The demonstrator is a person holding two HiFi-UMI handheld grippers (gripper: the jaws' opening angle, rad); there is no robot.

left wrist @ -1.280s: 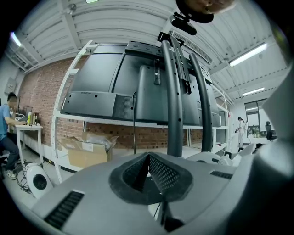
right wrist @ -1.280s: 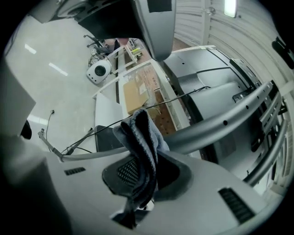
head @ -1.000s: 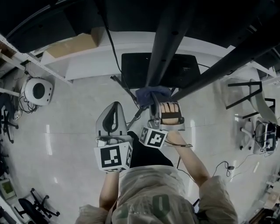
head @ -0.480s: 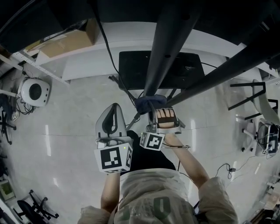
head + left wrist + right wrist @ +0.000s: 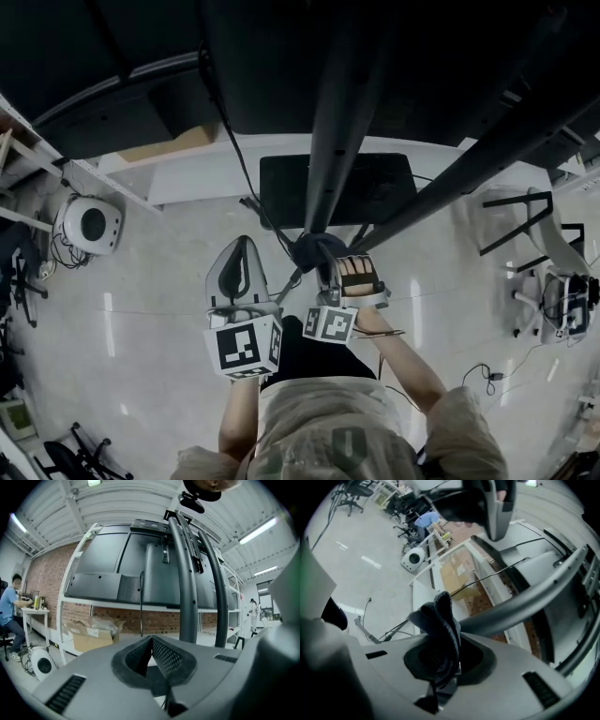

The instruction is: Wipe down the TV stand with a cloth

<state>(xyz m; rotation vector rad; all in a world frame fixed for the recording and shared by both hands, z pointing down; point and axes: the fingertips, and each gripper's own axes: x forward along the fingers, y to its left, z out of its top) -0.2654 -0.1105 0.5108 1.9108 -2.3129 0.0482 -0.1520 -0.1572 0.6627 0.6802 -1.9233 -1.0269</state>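
My right gripper (image 5: pixel 324 265) has slid the cloth (image 5: pixel 314 248) down the pole of the TV stand (image 5: pixel 333 141) towards me, jaws pinched tight on it, left gripper (image 5: pixel 242 246) closed on nothing alongside, so I'd say wiping is mid-stroke, most of the stand still to do

Soft, ribbed dark-blue fabric of the cloth (image 5: pixel 438 625); smooth matt dark metal tubes of the TV stand (image 5: pixel 330 141); smooth matt grey plastic shells of the left gripper (image 5: pixel 152 644) and right gripper (image 5: pixel 440 660), with black dimpled pads (image 5: pixel 166 658); glossy pale tiled floor (image 5: pixel 141 309).
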